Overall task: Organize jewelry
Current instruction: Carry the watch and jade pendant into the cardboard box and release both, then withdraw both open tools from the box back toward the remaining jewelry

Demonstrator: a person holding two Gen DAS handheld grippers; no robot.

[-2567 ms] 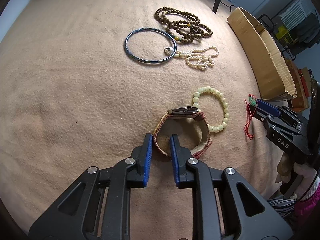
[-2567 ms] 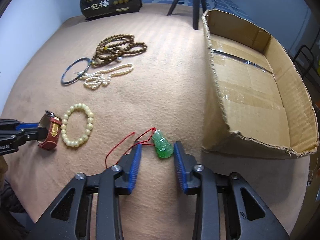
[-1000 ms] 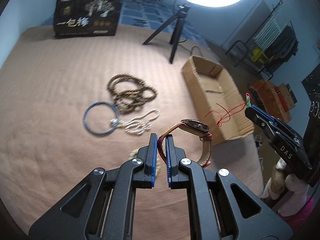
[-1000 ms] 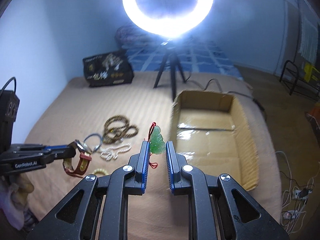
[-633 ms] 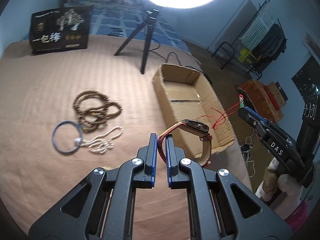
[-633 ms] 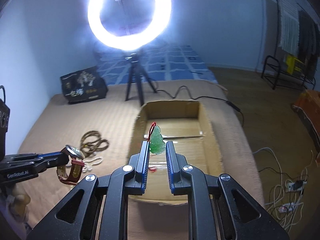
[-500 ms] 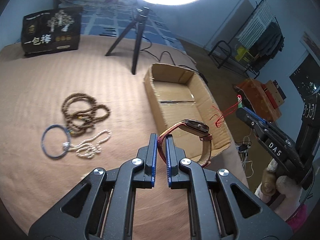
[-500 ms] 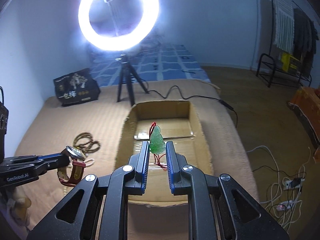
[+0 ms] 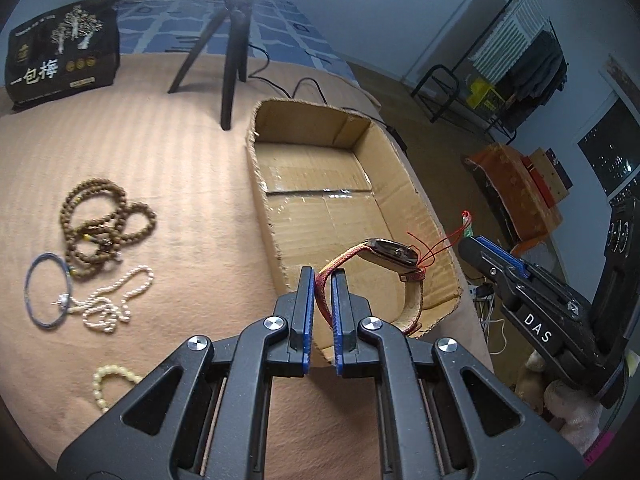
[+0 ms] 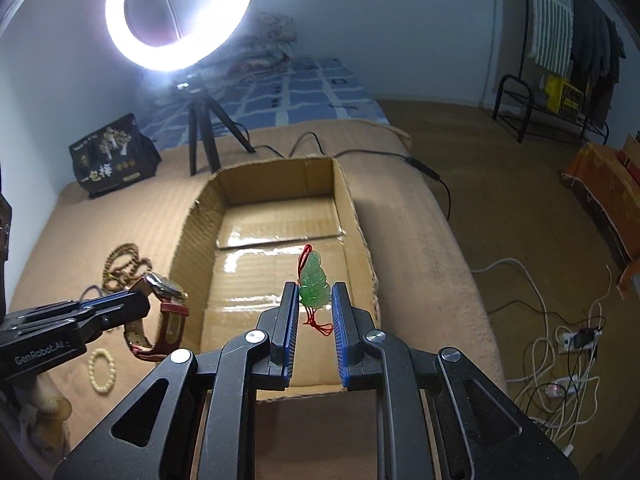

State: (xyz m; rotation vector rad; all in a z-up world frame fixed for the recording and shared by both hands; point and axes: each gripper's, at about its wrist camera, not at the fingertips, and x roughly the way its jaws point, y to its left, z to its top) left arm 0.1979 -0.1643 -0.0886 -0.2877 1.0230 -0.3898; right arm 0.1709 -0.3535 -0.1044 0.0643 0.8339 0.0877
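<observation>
**Both grippers over carton, each loaded**

Since half a second ago both grippers have shifted toward the cardboard carton [image 10: 280, 264], which now fills more of each view.

Writing: "DAS" on the right gripper [image 9: 494, 250] body, "GenRobot.AI" on the left gripper [image 10: 138, 306] body; a black bag [image 9: 60, 60] far back carries Chinese characters.

Left gripper: jaws nearly together, pinching the red strap of a wristwatch [image 9: 390, 254]; the watch hangs over the carton's near left wall. Right gripper: jaws narrow, clamping a green jade pendant [image 10: 314, 280] upright, its red cord [image 10: 318, 322] dangling below, above the carton floor. Both point steeply down.

Surface: tan blanket [image 9: 168, 184]. On it, near to far: pale bead bracelet [image 9: 108, 380], white bead string [image 9: 114, 296], blue bangle [image 9: 46, 292], brown bead necklace [image 9: 104, 224]. Beyond: tripod [image 9: 230, 56], lit ring light [image 10: 180, 12], clothes rack [image 10: 560, 64].
</observation>
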